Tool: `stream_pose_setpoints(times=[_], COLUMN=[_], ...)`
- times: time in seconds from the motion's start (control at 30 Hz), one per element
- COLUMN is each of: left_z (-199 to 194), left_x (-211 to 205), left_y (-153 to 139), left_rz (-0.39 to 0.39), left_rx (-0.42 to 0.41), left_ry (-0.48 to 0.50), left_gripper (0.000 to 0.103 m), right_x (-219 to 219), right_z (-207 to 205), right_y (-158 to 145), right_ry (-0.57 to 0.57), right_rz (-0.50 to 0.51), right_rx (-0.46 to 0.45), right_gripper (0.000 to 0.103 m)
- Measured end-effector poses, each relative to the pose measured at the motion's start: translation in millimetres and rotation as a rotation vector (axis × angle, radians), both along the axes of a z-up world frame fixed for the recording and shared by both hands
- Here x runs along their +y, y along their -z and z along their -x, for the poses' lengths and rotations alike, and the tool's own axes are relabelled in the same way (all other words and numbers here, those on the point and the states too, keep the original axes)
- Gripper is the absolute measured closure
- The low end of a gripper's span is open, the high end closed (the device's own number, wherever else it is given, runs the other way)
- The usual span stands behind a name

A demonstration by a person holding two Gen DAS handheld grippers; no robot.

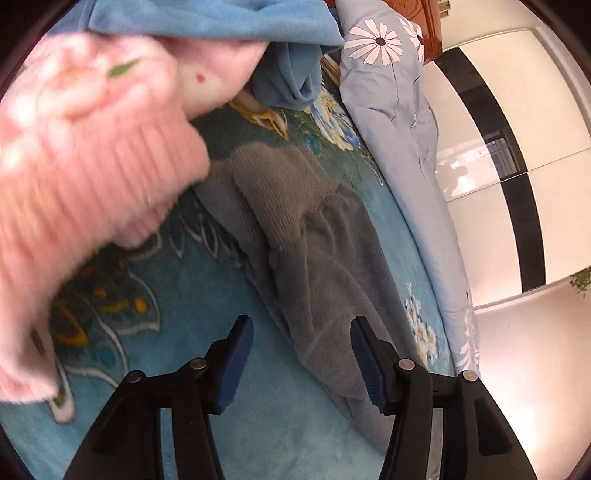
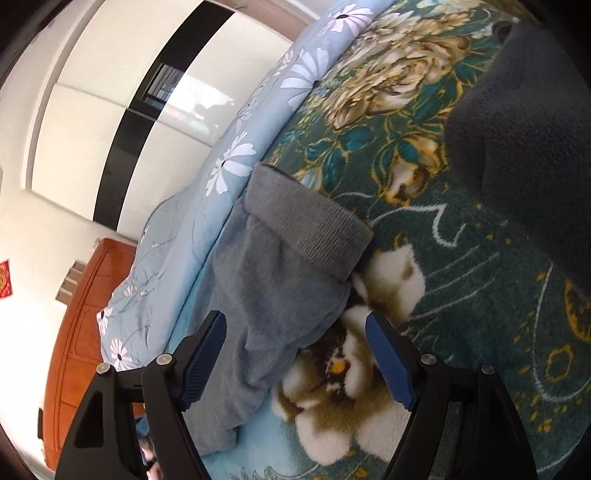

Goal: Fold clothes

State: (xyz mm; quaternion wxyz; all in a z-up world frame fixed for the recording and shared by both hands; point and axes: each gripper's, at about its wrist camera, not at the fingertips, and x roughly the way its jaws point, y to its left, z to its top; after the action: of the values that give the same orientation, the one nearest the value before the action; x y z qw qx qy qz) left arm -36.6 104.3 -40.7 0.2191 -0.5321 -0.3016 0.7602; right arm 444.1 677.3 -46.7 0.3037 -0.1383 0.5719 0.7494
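one grey garment (image 1: 317,258), one pink (image 1: 85,166), one blue (image 1: 221,22), two tongs (image 1: 301,360).

Home bedroom: bed with plush teal floral blanket (image 2: 461,295), light-blue daisy-print quilt (image 1: 402,122) along its edge, glossy white-and-black wardrobe doors (image 2: 122,110), orange-brown carved wooden door (image 2: 85,325).

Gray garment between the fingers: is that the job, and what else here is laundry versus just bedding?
Job:
gray garment
pink garment
blue garment
dark garment

Lying about:
floral blanket
daisy-print quilt
wardrobe
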Motion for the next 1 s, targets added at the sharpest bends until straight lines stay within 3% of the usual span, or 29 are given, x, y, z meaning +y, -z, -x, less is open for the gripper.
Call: stream_pose_setpoints(times=[0.1, 0.23, 0.33, 0.4, 0.43, 0.47, 0.53, 0.67, 0.77, 0.9, 1.0], left_z=[-13, -28, -37, -40, -42, -43, -44, -45, -38, -15, 9], left_x=[15, 13, 16, 12, 10, 8, 1, -17, -29, -33, -29], left_y=[5, 2, 4, 4, 3, 3, 0, -8, -14, -23, -21], left_rz=[0.051, 0.004, 0.025, 0.017, 0.012, 0.007, 0.020, 0.038, 0.024, 0.014, 0.038], left_rx=[-0.007, 0.007, 0.017, 0.019, 0.020, 0.021, 0.035, 0.078, 0.098, 0.131, 0.119], left_ry=[0.031, 0.001, 0.021, 0.032, 0.037, 0.042, 0.042, 0.024, 0.003, -0.013, -0.045], left_gripper=[0.044, 0.044, 0.044, 0.044, 0.044, 0.044, 0.044, 0.044, 0.044, 0.044, 0.042], right_x=[19, 41, 51, 57, 61, 64, 71, 78, 73, 63, 49], right_z=[3, 11, 14, 20, 23, 26, 28, 41, 57, 51, 46], right_y=[7, 10, 11, 5, 0, -5, -18, -33, -26, -36, -51], right_ry=[0.033, 0.042, 0.062, 0.040, 0.022, -0.001, -0.030, -0.063, -0.098, -0.063, -0.048], right_rz=[0.034, 0.034, 0.052, 0.038, 0.025, 0.010, -0.037, -0.153, -0.156, -0.179, -0.222], right_rx=[0.023, 0.032, 0.013, -0.051, -0.084, -0.106, -0.133, -0.266, -0.402, -0.394, -0.419], right_gripper=[0.024, 0.024, 0.027, 0.051, 0.071, 0.079, 0.083, 0.083, 0.080, 0.070, 0.057])
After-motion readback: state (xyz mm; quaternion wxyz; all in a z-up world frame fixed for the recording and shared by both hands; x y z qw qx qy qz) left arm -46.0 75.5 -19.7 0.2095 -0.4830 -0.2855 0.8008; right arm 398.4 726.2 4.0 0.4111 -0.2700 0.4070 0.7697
